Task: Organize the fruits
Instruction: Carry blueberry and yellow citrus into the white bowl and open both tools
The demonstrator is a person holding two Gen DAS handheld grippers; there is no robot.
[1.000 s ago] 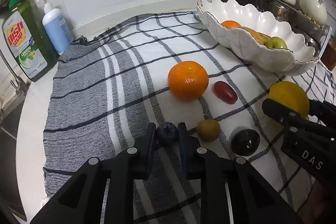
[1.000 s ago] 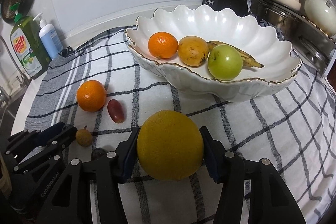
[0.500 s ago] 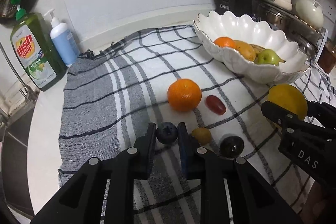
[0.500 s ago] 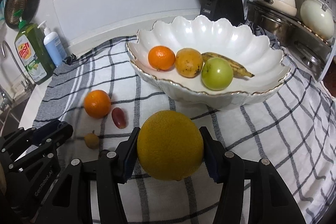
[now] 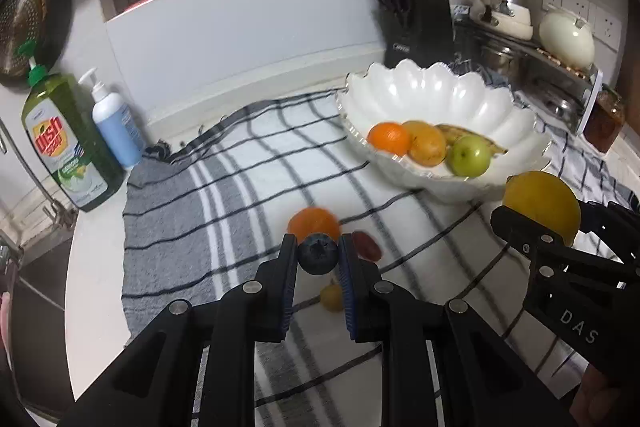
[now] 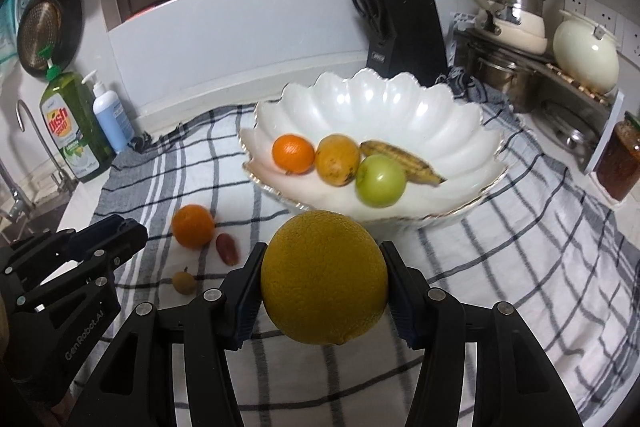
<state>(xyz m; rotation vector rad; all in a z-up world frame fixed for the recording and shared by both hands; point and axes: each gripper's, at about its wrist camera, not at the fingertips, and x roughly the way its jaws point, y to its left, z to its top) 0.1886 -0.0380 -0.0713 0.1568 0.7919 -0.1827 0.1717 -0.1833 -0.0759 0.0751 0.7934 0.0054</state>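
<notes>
My left gripper [image 5: 318, 255] is shut on a dark blueberry [image 5: 318, 253], held above the checked cloth. My right gripper [image 6: 324, 279] is shut on a big yellow citrus [image 6: 324, 277], also seen in the left wrist view [image 5: 542, 209]. The white scalloped bowl [image 6: 420, 107] lies ahead of both and holds a small orange [image 6: 293, 153], a yellow-brown fruit [image 6: 337, 159], a green apple [image 6: 380, 180] and a banana [image 6: 404, 161]. On the cloth lie an orange [image 6: 193, 226], a red grape-like fruit [image 6: 227, 248] and a small brown fruit [image 6: 184, 281].
A dish soap bottle [image 5: 68, 143] and blue pump bottle [image 5: 114, 125] stand at the back left by a sink tap [image 6: 38, 143]. A black knife block [image 6: 404, 31] stands behind the bowl. Pots and a rack [image 6: 560, 67] and a jar [image 6: 620, 163] are at the right.
Both grippers have risen with their fruits, so the cloth and bowl look farther below. The dark round fruit on the cloth is now hidden behind my left gripper.
</notes>
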